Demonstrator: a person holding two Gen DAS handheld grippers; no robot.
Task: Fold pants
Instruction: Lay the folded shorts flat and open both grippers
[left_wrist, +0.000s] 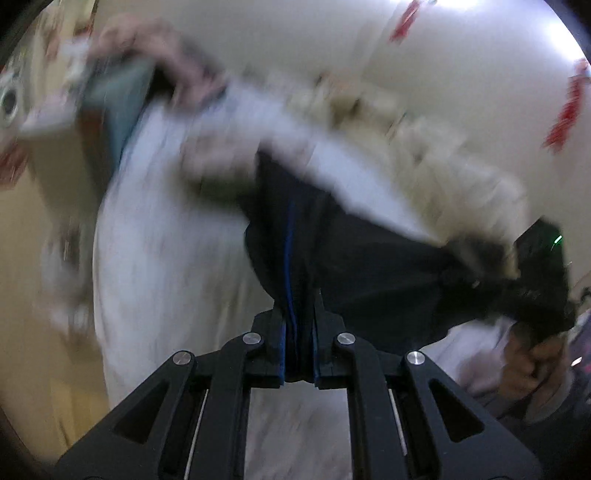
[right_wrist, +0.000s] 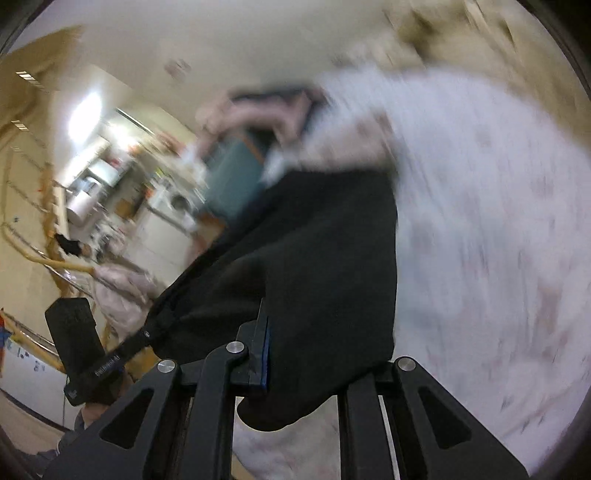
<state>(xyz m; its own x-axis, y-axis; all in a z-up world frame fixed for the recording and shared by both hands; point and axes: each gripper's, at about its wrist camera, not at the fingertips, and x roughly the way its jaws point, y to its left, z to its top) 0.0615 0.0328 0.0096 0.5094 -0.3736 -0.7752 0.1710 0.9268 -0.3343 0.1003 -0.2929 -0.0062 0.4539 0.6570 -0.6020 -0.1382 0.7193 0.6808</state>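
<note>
The left claw (left_wrist: 299, 317) is closed almost to touching, its blue pads pinching a gathered edge of the dark pants (left_wrist: 351, 258) right between the fingers; from there the cloth rises ahead of the claw and stretches off to its right, toward the right claw (left_wrist: 543, 280), which shows there as a dark blurred shape with a hand under it. In the right wrist view the right claw (right_wrist: 317, 354) has the pants (right_wrist: 314, 258) draped over it: cloth covers its right finger and hangs down past the pad of the left one, so the width of the gap cannot be read, though the fabric appears held between them. Ahead of both claws, past the pants, stands a person in a pale patterned top (right_wrist: 480, 221), blurred by motion; beyond lie walls and a cluttered room. As a judgement, the folding is at an early stage: the pants are up in the air, spread between the two claws, no neat crease or flat stack is visible, and laying them down and doubling them over is left to do
</note>
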